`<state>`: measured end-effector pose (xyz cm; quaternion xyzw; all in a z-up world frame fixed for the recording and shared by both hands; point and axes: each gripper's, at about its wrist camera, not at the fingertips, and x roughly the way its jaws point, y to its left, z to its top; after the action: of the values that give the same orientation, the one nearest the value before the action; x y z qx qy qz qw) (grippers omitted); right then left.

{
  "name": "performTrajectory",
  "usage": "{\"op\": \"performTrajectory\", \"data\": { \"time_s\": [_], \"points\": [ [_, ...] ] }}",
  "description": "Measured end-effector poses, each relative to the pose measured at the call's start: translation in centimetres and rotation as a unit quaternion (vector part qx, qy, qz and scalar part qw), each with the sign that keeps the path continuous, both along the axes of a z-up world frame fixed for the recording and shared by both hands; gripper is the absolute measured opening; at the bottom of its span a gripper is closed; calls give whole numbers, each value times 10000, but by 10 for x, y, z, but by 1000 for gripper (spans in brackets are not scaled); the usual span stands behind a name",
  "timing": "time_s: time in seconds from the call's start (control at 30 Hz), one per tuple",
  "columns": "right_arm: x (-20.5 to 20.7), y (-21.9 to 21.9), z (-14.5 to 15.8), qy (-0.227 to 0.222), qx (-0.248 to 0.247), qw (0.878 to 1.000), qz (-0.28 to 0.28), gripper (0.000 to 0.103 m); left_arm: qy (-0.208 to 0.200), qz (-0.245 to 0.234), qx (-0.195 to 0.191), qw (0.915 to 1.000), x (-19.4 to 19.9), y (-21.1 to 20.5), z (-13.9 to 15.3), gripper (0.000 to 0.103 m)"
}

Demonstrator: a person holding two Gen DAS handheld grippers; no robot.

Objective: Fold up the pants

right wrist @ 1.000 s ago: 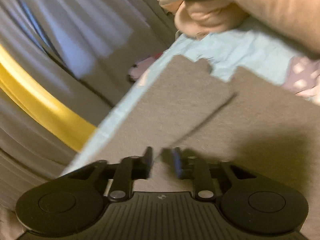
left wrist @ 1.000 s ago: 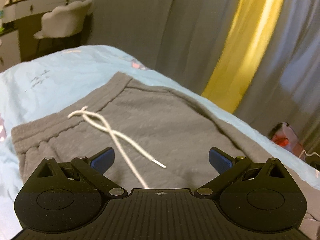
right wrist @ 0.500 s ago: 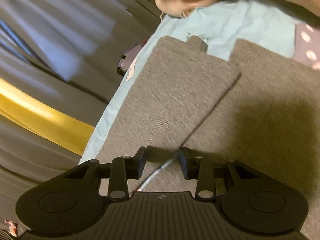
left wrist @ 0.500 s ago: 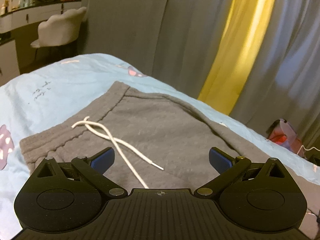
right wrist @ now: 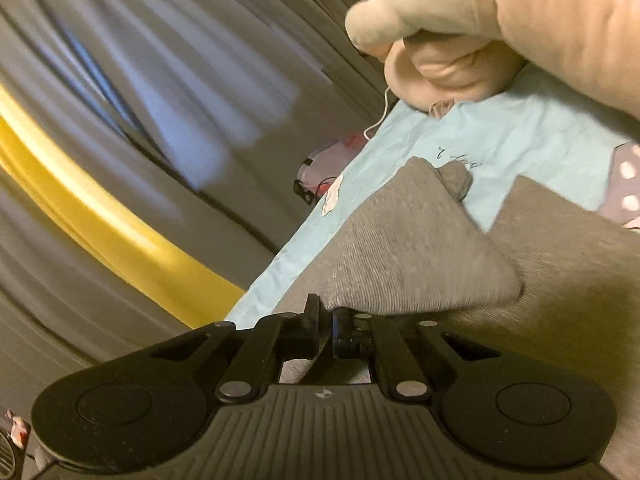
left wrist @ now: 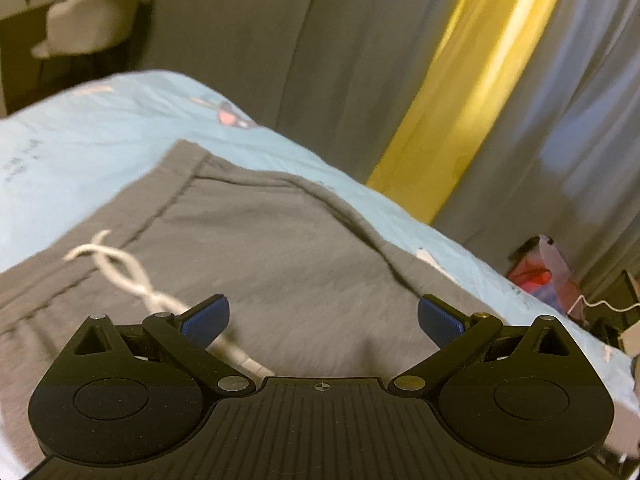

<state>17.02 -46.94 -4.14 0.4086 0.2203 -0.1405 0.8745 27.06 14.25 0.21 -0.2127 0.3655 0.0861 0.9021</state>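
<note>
Grey pants (left wrist: 280,248) lie flat on a light blue bed sheet (left wrist: 100,128), waistband to the left with a white drawstring (left wrist: 124,276) trailing toward me. My left gripper (left wrist: 322,318) hovers open just above the hip area, blue pads wide apart, nothing between them. In the right wrist view the two pant legs (right wrist: 560,280) stretch away to their hems. My right gripper (right wrist: 328,320) is shut on the edge of the near leg (right wrist: 404,248), and the cloth is raised into a tent-like fold from the jaws.
Grey and yellow curtains (left wrist: 460,100) hang behind the bed's far edge. A white chair (left wrist: 92,16) and desk stand at back left. A pink plush toy (right wrist: 500,28) rests on the sheet beyond the hems. Red and pink clutter (left wrist: 540,268) sits on the floor.
The right gripper closed onto the edge of the near pant leg and lifted it a little. The left gripper slid over the pants; the drawstring now lies by its left finger.
</note>
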Motion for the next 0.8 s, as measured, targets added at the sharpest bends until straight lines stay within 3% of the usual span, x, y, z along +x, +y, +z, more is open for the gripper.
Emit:
{"op": "performTrajectory", "data": {
  "time_s": [0.13,0.27,0.3,0.33,0.4,0.67,0.8],
  "points": [
    [-15,-1,-8,155,37,9998,90,5,110,-120,-280,9995,48,-2,-10,103],
    [-18,-7,-22,407,77,9991,73,5,233,-159,-241,9993,85,-11,-23,102],
    [-18,-9,-23,424,126,9990,70,5,279,-198,-247,9991,92,-14,-26,94],
    [-22,-7,-23,423,111,9990,95,5,317,-246,-282,9988,99,-16,-29,80],
    [-20,-5,-20,424,-22,9990,155,5,446,-382,-332,9977,110,-21,-37,71],
    [-13,-8,-24,465,-46,9986,251,6,669,-403,-170,9968,140,-26,-61,62],
    [-8,-8,-29,520,-19,9983,273,6,712,-440,-207,9963,151,-27,-69,50]
  ]
}}
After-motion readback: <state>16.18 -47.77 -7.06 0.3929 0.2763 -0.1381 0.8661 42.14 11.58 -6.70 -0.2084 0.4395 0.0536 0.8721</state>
